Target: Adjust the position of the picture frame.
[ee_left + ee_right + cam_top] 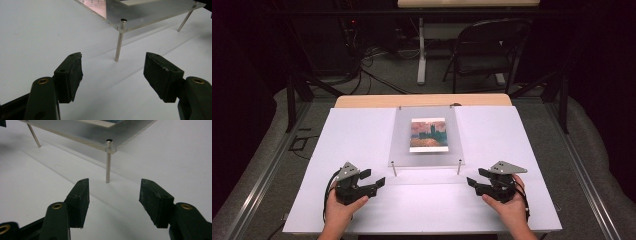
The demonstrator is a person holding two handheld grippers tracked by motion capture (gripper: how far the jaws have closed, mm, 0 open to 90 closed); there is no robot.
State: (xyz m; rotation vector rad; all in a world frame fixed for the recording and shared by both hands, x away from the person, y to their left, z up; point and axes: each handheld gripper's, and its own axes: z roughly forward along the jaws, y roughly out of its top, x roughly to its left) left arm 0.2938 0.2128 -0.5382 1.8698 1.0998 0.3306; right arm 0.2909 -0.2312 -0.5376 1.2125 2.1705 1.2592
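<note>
Left tongs (374, 178) wide, right tongs (476, 179) wide, clear raised panel (402, 150) carrying 1 painted picture (428, 134)

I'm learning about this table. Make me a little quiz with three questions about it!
1. True or false: the left gripper is open.
2. What lies on the clear plate? A) a spoon B) a small painting C) a ball
3. What holds the plate above the white table?

Key
1. True; the right gripper is open too.
2. B
3. Thin metal legs at its corners.
</note>
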